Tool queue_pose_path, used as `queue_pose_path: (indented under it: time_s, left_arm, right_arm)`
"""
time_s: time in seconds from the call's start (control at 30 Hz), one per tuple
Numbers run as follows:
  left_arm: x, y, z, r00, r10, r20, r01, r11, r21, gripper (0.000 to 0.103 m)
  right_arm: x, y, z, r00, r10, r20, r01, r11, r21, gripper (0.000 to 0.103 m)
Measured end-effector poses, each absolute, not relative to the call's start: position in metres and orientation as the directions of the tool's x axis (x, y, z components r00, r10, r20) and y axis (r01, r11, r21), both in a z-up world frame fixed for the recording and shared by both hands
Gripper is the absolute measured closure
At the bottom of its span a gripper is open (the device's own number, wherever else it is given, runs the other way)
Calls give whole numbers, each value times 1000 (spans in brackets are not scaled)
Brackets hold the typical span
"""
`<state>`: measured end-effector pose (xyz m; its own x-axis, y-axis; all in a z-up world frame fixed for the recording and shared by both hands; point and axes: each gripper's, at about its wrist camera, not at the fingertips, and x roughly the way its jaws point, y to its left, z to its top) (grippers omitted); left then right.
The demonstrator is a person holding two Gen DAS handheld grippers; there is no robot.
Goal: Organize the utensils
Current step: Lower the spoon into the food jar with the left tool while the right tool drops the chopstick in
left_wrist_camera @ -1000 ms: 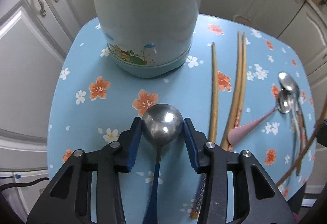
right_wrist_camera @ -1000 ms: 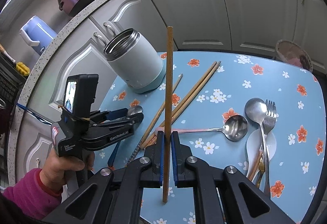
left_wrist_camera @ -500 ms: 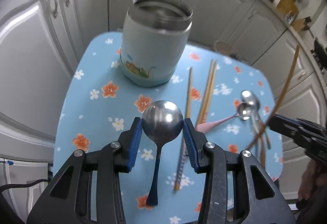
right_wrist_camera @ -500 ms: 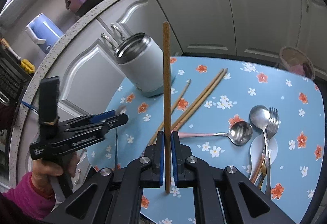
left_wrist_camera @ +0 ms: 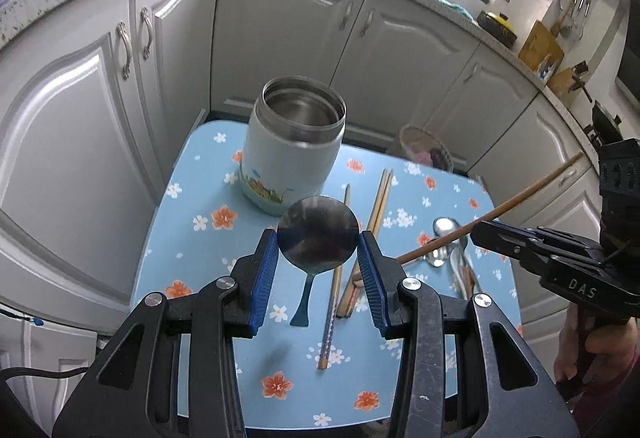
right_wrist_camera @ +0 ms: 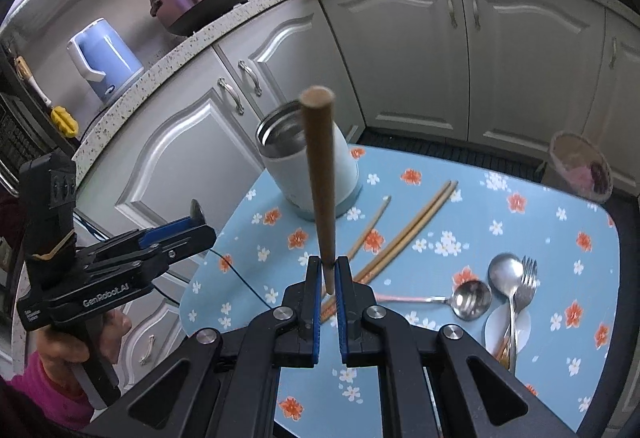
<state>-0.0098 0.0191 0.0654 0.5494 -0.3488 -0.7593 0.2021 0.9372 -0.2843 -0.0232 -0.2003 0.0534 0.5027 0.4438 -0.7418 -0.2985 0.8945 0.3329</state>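
Left gripper (left_wrist_camera: 318, 254) up in the air above the blue floral table (left_wrist_camera: 200, 238), blue pads (left_wrist_camera: 264, 278) spread wide yet pressed on both edges of a steel spoon (left_wrist_camera: 318, 236), bowl pinched, dark handle dangling straight down, clear of the tabletop. Right gripper (right_wrist_camera: 328, 292) also raised, fingers nearly together, clamped tight on a wooden chopstick (right_wrist_camera: 320, 174) near its lower end, stick upright in the right wrist view, slanting across the table in the left wrist view. Beyond both, open steel-lined jar (left_wrist_camera: 296, 142) upright at the far left corner of the table. Flat on the cloth: a single chopstick (right_wrist_camera: 370, 226) beside the jar, a touching pair of chopsticks (right_wrist_camera: 412, 230) just right of it, a patterned-tip chopstick (left_wrist_camera: 332, 302) below the held spoon. Further right, pink-handled spoon (right_wrist_camera: 468, 300), a second spoon (right_wrist_camera: 505, 272) and fork (right_wrist_camera: 524, 286) bunched together, overlapping.
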Motion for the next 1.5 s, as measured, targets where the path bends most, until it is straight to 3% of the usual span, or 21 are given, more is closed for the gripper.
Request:
queue_pose_path:
  time_s: [0.57, 0.87, 1.5]
  left_arm:
    - [44, 27, 177, 653, -343, -676, 215, 939, -268, 63]
    - [98, 29, 191, 669, -335, -664, 184, 940, -288, 63]
    - [151, 21, 95, 591, -292, -752, 103, 952, -288, 63]
  right_arm:
    - [28, -173, 156, 602, 433, -671, -375, 895, 241, 97]
    - [77, -147, 188, 623, 449, -640, -389, 888, 244, 97]
    - [161, -129, 82, 467, 417, -780, -323, 901, 289, 97]
